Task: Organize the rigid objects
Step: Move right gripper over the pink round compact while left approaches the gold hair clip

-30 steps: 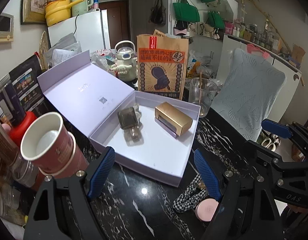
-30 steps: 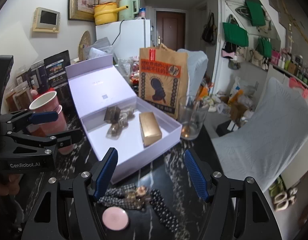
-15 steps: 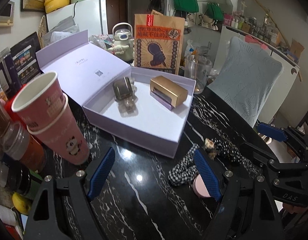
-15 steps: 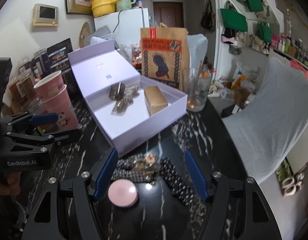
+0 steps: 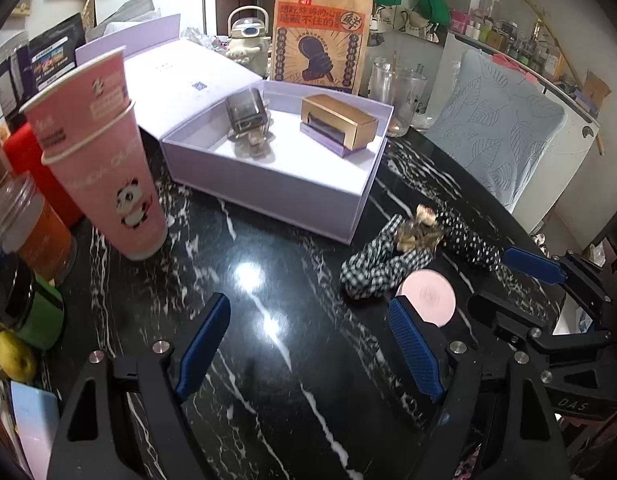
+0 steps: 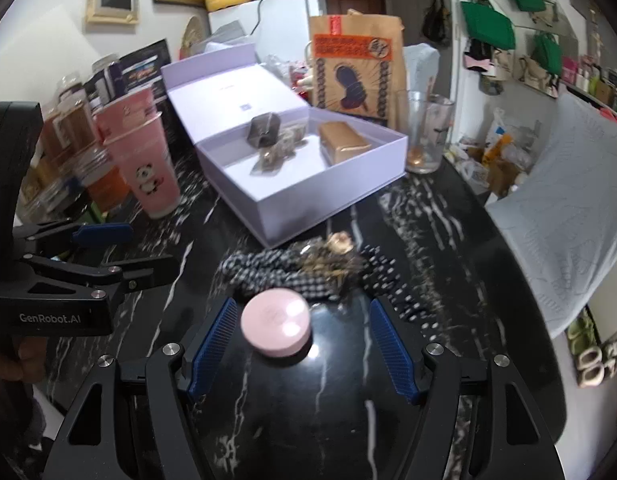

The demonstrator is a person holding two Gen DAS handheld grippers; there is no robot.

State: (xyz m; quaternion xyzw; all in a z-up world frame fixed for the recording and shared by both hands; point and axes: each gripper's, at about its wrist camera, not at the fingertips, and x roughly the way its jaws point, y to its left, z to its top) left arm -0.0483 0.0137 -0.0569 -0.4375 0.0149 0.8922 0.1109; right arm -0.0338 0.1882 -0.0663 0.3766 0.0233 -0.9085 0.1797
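On the black marble counter (image 6: 448,248), just in front of the open lilac box (image 6: 308,200), lies the pink round compact (image 6: 275,327), flat, with no long axis to line up on, touching the near edge of the checked hair ties (image 6: 300,272). From my right tool (image 6: 302,344) it sits just ahead and a little toward the left finger, between the two blue pads, which stand apart with nothing pressed. My left tool (image 5: 310,344) is also apart and empty, over bare counter; the compact (image 5: 428,298) lies beside its right finger, outside the gap. So I judge the right hand nearer and better placed. Both tools slope down toward the counter, the right one aimed past the compact at the box.
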